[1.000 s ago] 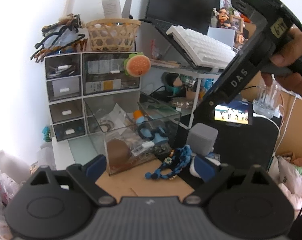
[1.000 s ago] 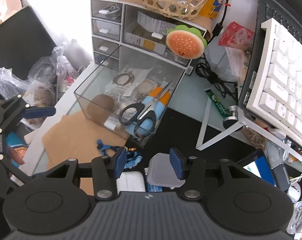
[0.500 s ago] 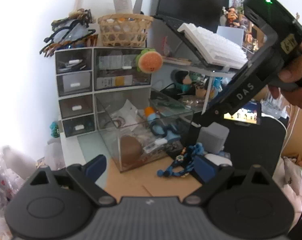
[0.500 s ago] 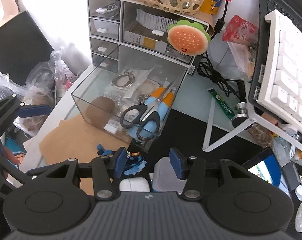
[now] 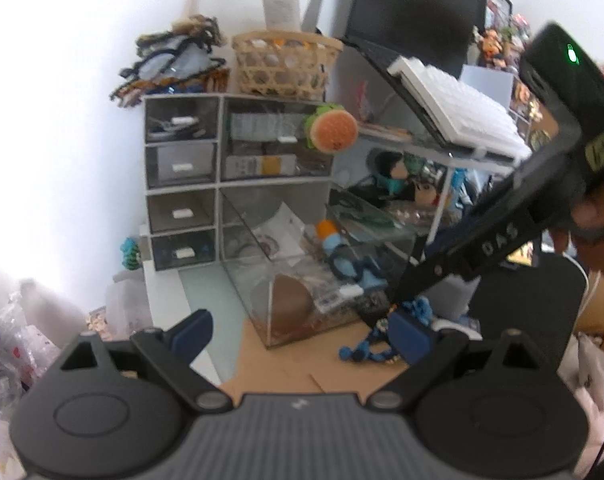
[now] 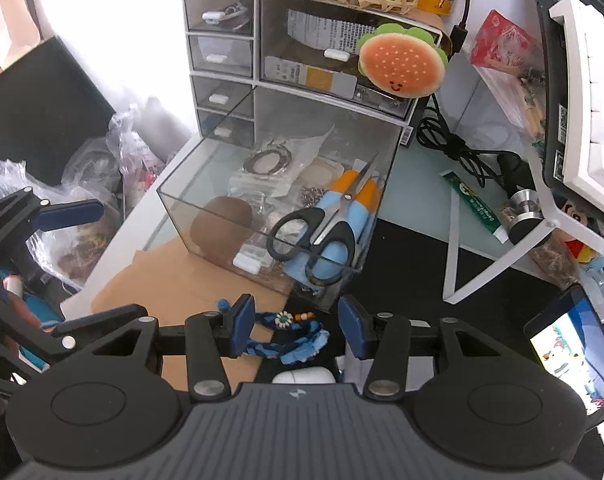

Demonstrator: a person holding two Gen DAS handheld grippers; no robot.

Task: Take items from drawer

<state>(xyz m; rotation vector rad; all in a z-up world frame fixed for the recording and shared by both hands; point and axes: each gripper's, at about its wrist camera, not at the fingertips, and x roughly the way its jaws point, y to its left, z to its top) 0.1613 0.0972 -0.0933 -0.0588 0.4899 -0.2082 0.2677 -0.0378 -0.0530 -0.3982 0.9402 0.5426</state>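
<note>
A clear drawer (image 6: 206,216) is pulled far out of the white drawer unit (image 6: 254,76). It holds black-handled scissors (image 6: 322,232), a blue and orange item (image 6: 358,216), a brown oval object (image 6: 218,228), and small bags. The drawer also shows in the left wrist view (image 5: 318,272). My right gripper (image 6: 296,326) is open and empty, just in front of the drawer, above a blue braided bracelet (image 6: 290,340). My left gripper (image 5: 298,334) is open and empty, to the drawer's front left; it also shows in the right wrist view (image 6: 62,272).
A burger plush (image 6: 402,64) hangs on the unit, a woven basket (image 5: 282,64) on top. A keyboard on a white stand (image 6: 582,92), cables (image 6: 462,140), a tube (image 6: 474,204) and a phone (image 6: 570,348) lie right. White earbuds case (image 6: 302,376) and brown cardboard (image 6: 174,284) sit near.
My right gripper has moved forward, closer to the drawer, and opened wider. The left gripper has shifted left and nearer the drawer unit. Both stay empty.
</note>
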